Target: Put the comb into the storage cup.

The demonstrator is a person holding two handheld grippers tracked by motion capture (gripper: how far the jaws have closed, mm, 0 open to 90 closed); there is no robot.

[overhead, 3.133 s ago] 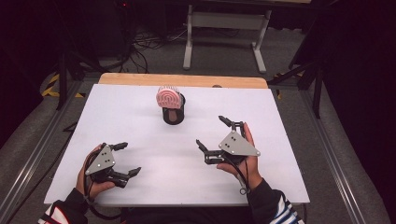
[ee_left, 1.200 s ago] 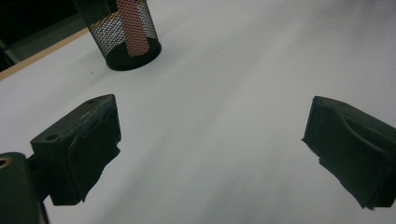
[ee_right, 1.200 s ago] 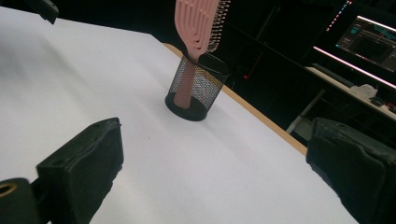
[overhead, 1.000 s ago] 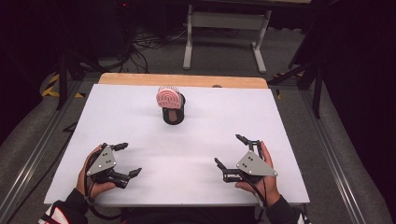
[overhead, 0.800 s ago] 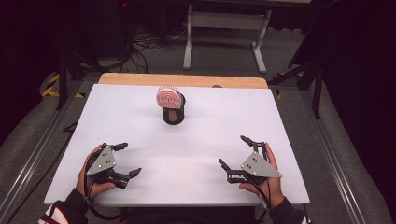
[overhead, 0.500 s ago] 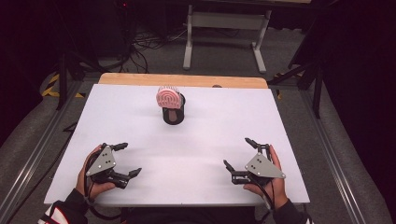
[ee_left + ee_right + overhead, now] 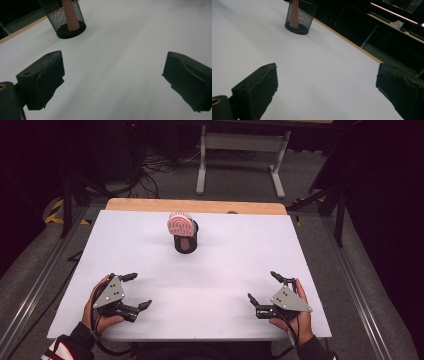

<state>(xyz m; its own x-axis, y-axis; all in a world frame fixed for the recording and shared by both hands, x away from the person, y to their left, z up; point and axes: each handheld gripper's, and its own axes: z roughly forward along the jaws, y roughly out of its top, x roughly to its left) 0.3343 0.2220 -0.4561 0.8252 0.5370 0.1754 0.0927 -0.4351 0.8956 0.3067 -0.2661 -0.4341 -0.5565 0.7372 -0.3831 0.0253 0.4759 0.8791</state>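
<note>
Matte white desk [image 7: 210, 285], wooden far edge, dark room with grey floor. Black mesh cup [image 7: 187, 240] holding pink ribbed brush [image 7: 181, 225] sits far centre. My left claw [image 7: 134, 291] and right claw [image 7: 264, 288] near, both spread wide, empty.

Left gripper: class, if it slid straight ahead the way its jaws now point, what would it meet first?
Probably nothing: the left gripper aims over bare white table; the mesh cup stands left of that line.

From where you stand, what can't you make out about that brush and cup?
- Brush head: cut off by the top edge in both gripper views.
- Brush handle's lower end: blurred behind the cup's mesh, left gripper view.
- Cup's inside: hidden by the brush head, high view.
</note>
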